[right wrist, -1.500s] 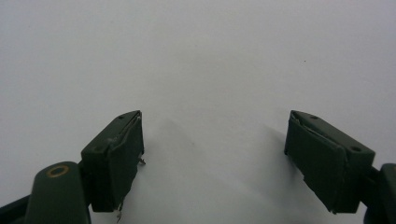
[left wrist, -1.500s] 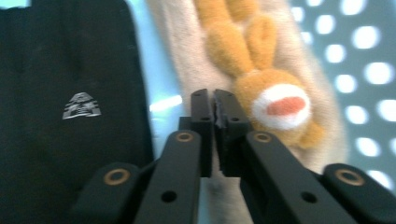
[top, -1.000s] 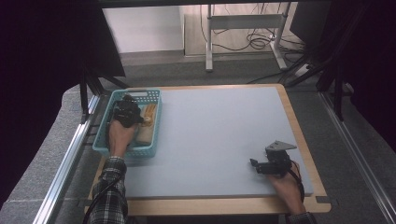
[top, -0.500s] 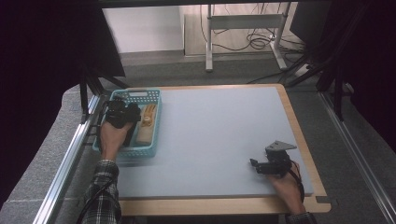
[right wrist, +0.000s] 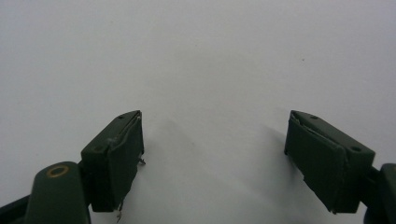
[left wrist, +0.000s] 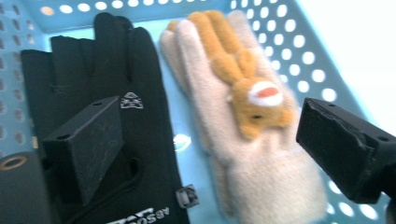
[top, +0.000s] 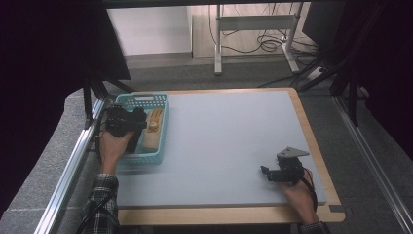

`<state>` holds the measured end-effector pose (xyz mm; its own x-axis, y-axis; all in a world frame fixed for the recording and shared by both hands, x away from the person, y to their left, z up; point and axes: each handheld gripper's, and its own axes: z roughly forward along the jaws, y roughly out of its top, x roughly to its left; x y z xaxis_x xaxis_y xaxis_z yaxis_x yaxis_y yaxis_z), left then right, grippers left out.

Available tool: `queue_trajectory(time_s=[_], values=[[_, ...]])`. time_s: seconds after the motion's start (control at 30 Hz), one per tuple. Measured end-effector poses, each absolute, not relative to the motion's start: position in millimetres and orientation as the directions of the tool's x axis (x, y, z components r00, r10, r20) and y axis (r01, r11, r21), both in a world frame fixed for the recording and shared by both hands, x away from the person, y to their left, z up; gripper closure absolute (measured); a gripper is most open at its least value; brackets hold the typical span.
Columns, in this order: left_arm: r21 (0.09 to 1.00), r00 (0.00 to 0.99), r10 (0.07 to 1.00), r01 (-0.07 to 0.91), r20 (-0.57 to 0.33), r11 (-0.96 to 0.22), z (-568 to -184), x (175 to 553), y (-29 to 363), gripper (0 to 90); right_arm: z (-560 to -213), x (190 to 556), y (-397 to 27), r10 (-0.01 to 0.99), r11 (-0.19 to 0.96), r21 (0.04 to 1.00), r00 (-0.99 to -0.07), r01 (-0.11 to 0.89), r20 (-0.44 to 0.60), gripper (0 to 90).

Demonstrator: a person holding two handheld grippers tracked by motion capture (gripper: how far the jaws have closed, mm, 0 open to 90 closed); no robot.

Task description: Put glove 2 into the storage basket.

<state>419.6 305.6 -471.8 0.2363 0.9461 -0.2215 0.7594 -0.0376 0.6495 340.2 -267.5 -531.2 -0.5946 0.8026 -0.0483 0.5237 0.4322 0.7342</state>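
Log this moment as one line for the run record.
left gripper: open, jaws just opened, above basket | black glove and cream glove in basket, unheld | right gripper: open, empty, over mat

This looks like a lab or test room set up for recording; the desk [top: 229,141] is a plain pale board with a wooden edge, mounted in a frame of aluminium rails [top: 73,165]; dark screens [top: 53,53] stand at both sides; the floor [top: 160,68] is grey carpet; behind, a metal-legged stand [top: 253,29] stands over loose black cables [top: 268,44] against a white wall; nothing homely apart from a small blue plastic basket [top: 160,105] on the desk.
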Motion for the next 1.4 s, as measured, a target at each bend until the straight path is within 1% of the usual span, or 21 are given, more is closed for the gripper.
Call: queue_trajectory(time_s=[0.07,0.37,0.63,0.77,1.07,1.23,1.4], values=[[0.656,0.249,0.942,0.753,-0.223,-0.044,-471.2,415.9,304.6,7.3,-531.2,340.2,-267.5,0.802,0.432,0.734,-0.595,0.524,-0.049,19.2],[0.690,0.341,0.923,0.712,-0.175,-0.132,-463.4,397.8,289.8,3.4,-531.1,340.3,-267.4,0.803,0.433,0.734,-0.594,0.524,-0.049,19.2],[0.723,0.415,0.896,0.667,-0.159,-0.180,-457.5,380.5,268.0,2.5,-531.1,340.3,-267.3,0.803,0.433,0.734,-0.594,0.524,-0.049,19.2],[0.742,0.455,0.876,0.641,-0.161,-0.197,-456.6,369.5,250.7,2.5,-531.1,340.3,-267.3,0.803,0.432,0.734,-0.594,0.524,-0.049,19.2],[0.783,0.563,0.815,0.565,-0.134,-0.262,-456.3,341.7,206.7,2.4,-531.0,340.3,-267.2,0.803,0.433,0.734,-0.594,0.524,-0.050,19.1],[0.793,0.620,0.776,0.528,-0.116,-0.303,-465.5,326.4,182.1,2.2,-531.0,340.3,-267.2,0.803,0.433,0.734,-0.594,0.523,-0.050,19.1],[0.797,0.674,0.734,0.488,-0.086,-0.355,-483.6,308.6,154.6,2.1,-531.0,340.3,-267.2,0.803,0.433,0.734,-0.594,0.523,-0.051,19.1]])
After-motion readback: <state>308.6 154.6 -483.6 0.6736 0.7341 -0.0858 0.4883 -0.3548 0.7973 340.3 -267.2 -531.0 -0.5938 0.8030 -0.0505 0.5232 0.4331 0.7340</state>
